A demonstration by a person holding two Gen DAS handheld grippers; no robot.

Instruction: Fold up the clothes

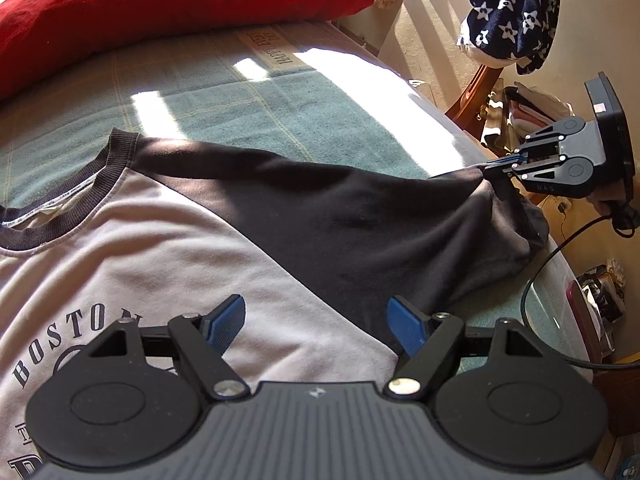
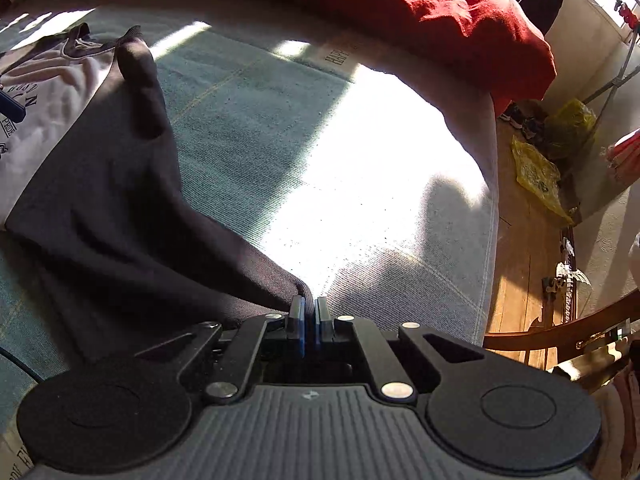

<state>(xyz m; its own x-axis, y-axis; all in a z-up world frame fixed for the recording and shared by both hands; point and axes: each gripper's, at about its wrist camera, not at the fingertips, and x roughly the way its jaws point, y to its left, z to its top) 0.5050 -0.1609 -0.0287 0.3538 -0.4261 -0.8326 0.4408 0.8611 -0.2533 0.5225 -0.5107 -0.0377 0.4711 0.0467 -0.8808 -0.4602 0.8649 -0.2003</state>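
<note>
A T-shirt (image 1: 168, 256) with a pale body, dark collar and dark sleeves lies face up on a green blanket (image 1: 224, 104); "BOSTON" is printed on its chest. My left gripper (image 1: 316, 326) hovers open over the chest, blue pads apart, nothing between them. At the right of the left wrist view my right gripper (image 1: 494, 170) is shut on the dark sleeve (image 1: 380, 216) at its end, lifting it into a taut ridge. In the right wrist view the right gripper (image 2: 310, 308) pinches the sleeve (image 2: 120, 200) tip between its blue pads.
A red pillow (image 1: 160, 4) lies along the far side of the bed. A star-patterned dark garment (image 1: 512, 12) hangs over a wooden chair (image 1: 472, 96) beyond the bed edge. A black cable (image 1: 536, 280) trails at the right. Yellow bags (image 2: 540, 168) lie on the wooden floor.
</note>
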